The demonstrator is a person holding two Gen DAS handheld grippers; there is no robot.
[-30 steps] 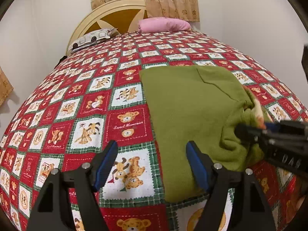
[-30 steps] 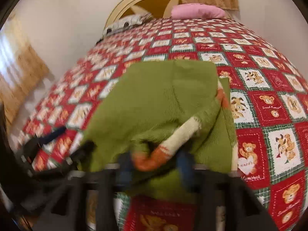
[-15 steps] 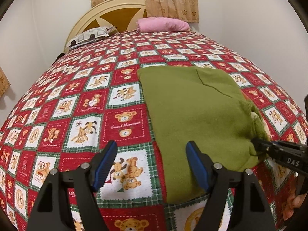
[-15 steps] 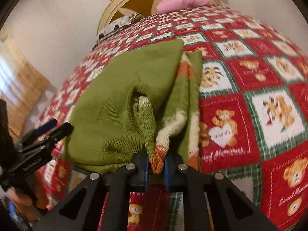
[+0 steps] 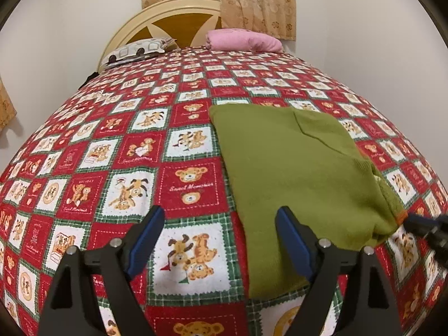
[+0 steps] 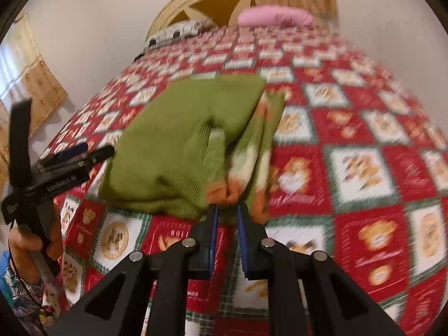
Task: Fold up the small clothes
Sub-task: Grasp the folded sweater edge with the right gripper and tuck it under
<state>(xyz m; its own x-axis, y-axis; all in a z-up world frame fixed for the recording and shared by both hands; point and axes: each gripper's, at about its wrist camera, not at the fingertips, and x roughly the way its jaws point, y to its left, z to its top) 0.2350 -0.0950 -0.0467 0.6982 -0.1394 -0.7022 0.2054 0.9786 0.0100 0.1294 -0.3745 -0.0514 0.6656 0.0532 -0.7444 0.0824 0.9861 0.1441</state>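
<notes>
Sweater (image 5: 294, 173) near bedspread (image 5: 117, 168) front edge, left side bare.

A bed (image 5: 117, 184) wears a red, white and green patchwork cover printed with teddy bears. At its far end a pink pillow (image 5: 243, 40) and a patterned pillow (image 5: 137, 51) lie against a cream headboard (image 5: 168, 16), below floral curtains (image 5: 252, 0).

Even, soft indoor light; left wrist view is sharp. Right wrist view smears with motion blur, worst at right. Fisheye bulges the bed (image 5: 196, 128); corners go black.
</notes>
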